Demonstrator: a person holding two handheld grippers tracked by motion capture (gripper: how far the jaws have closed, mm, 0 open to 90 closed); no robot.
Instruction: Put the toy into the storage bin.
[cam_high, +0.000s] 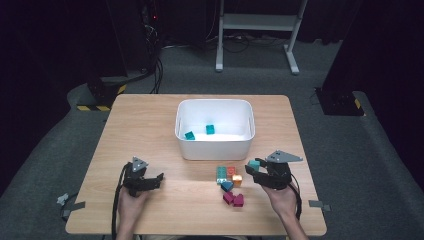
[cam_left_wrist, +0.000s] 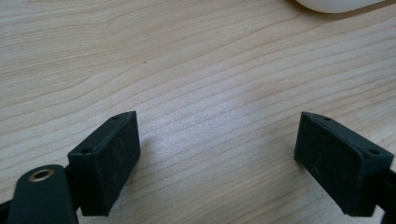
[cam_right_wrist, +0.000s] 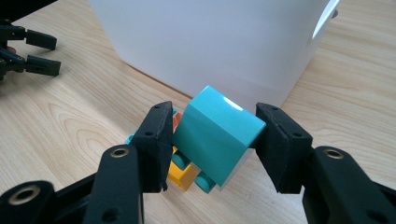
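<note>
Right hand-held gripper (cam_right_wrist: 212, 144) clamps a glossy, teal plastic block (cam_right_wrist: 215, 137).

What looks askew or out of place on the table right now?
Only the teal block sits tilted, corner-up, between the right gripper pads. The left gripper is open over bare wood. Nothing looks spilled or damaged; two teal blocks lie in the white bin.

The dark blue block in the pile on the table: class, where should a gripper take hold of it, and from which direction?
Judging by the high view, come down from above on the dark blue block, one pad per side face. An orange block crowds its right, a teal block sits just behind and magenta blocks lie in front, so a level approach would likely knock neighbours.
</note>
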